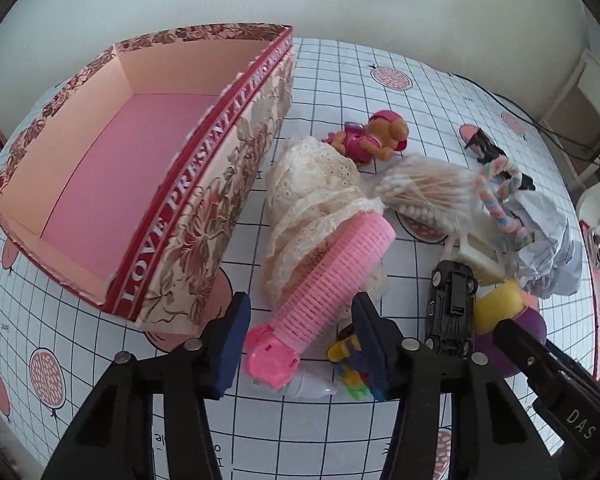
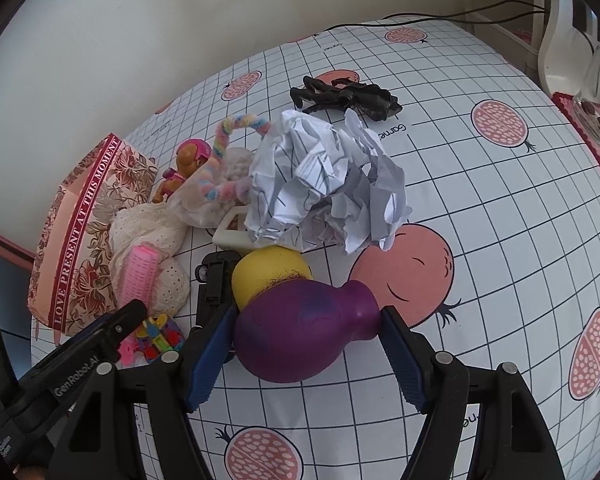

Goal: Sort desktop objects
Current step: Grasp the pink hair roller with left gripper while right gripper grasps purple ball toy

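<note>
Left hand-held gripper (image 1: 300, 344) open, jaws straddling the pink hair roller (image 1: 332, 272), a light, stiff ribbed tube on the counter (image 1: 340, 80) beside the empty gift box (image 1: 204, 200); take it mid-barrel. Right hand-held gripper (image 2: 306, 354) brackets the purple toy (image 2: 300, 332), contact unclear.

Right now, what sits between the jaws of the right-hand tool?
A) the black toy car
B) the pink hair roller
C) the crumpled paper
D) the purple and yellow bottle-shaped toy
D: in the right wrist view the purple and yellow bottle-shaped toy lies between the blue pads of the right gripper, while the crumpled paper lies farther back on the table.
</note>
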`<state>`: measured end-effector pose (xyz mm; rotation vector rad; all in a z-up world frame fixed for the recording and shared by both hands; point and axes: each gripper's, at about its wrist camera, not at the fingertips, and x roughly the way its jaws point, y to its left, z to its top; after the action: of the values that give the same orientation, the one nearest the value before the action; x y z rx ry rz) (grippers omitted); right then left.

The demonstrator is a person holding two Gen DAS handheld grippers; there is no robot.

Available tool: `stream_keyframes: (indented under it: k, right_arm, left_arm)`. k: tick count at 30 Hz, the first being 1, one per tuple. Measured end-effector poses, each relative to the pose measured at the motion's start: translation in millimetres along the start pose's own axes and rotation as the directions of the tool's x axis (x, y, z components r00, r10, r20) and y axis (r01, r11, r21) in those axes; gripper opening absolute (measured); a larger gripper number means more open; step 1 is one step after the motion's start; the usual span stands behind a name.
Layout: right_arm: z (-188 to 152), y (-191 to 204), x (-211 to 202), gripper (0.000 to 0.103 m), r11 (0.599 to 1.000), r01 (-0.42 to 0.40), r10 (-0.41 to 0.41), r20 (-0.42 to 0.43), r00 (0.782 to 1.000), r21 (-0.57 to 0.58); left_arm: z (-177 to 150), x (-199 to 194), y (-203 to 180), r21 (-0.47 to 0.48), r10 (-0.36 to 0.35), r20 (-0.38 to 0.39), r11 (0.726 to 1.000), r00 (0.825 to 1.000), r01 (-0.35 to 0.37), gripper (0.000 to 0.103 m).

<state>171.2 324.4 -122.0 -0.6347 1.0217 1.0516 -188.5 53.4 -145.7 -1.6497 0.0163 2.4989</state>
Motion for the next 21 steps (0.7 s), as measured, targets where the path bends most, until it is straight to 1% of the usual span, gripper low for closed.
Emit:
stream_keyframes:
  k: [2, 4, 9, 11, 21]
  right_arm:
    - [0, 0, 0, 0.076, 1.000, 0.000, 0.000, 0.000, 1.000, 0.002]
    - [0, 0, 0, 0.076, 1.000, 0.001, -0.001, -0.001, 1.000, 0.003]
    - [0, 0, -2, 0.076, 1.000, 0.005, -0.005, 0.006, 1.000, 0.020]
    - [0, 0, -4, 0.076, 1.000, 0.004, -0.004, 0.010, 1.000, 0.028]
    - [1, 1, -18, 0.075, 0.998, -0.014, 0.011, 0.041, 0.999, 0.054]
  left_arm:
    - [0, 1, -3, 0.020, 0.003, 0.004, 1.000, 1.000, -0.004, 0.043]
    - [0, 1, -7, 0.035, 0.012, 0.007, 0.999, 1.000, -0.013, 0.041]
    - [-2, -2, -9, 0.053, 0.005, 0.017, 0.999, 1.000, -0.006, 0.033]
    - [-3, -5, -9, 0.055, 0.000, 0.023, 0.998, 1.000, -0.001, 0.028]
    - [-6, -26, -4, 0.030, -0.055, 0.059, 0.998, 0.997, 0.053, 0.024]
